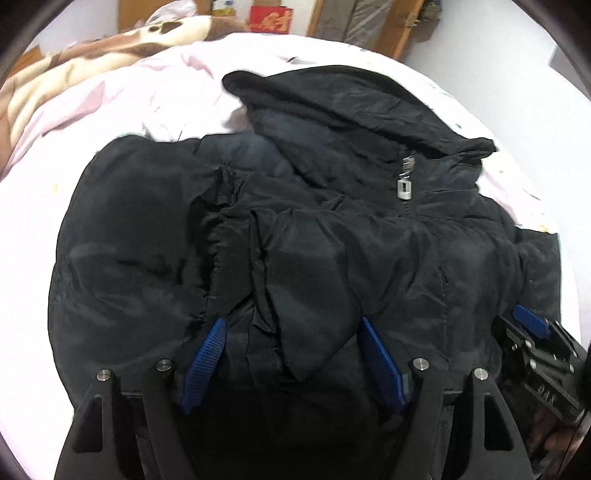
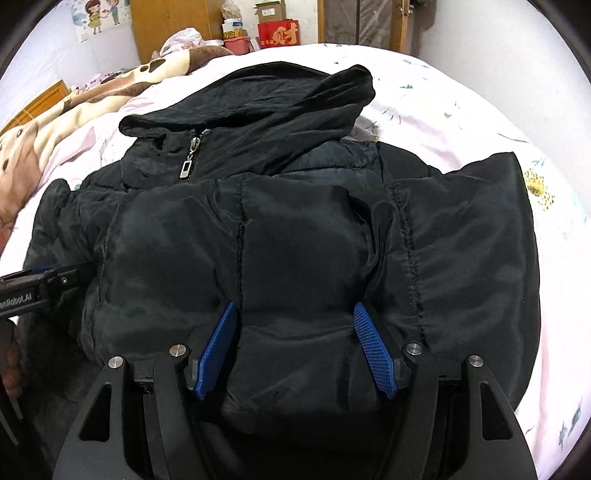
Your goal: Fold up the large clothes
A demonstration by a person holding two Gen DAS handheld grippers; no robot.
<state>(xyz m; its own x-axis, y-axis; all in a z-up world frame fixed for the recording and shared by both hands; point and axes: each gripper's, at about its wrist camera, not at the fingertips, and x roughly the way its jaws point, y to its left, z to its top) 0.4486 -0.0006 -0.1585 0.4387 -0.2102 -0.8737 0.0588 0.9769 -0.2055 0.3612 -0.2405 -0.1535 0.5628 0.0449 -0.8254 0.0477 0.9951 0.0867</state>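
A black padded hooded jacket (image 1: 314,229) lies front up on a bed, zipper pull (image 1: 404,188) near the collar, hood toward the far side. It also fills the right wrist view (image 2: 295,236). My left gripper (image 1: 293,325) is open with its blue pads on either side of a bunched fold of the jacket's lower part. My right gripper (image 2: 293,310) is open, its pads straddling a padded panel near the hem. The right gripper shows at the left wrist view's right edge (image 1: 532,325); the left gripper shows at the right wrist view's left edge (image 2: 37,280).
The bed has a pale pink floral sheet (image 2: 461,110). A brown and cream blanket (image 2: 74,107) lies bunched at the far left. Behind the bed stand a wooden cabinet (image 2: 162,26), a red box (image 2: 277,33) and a door frame.
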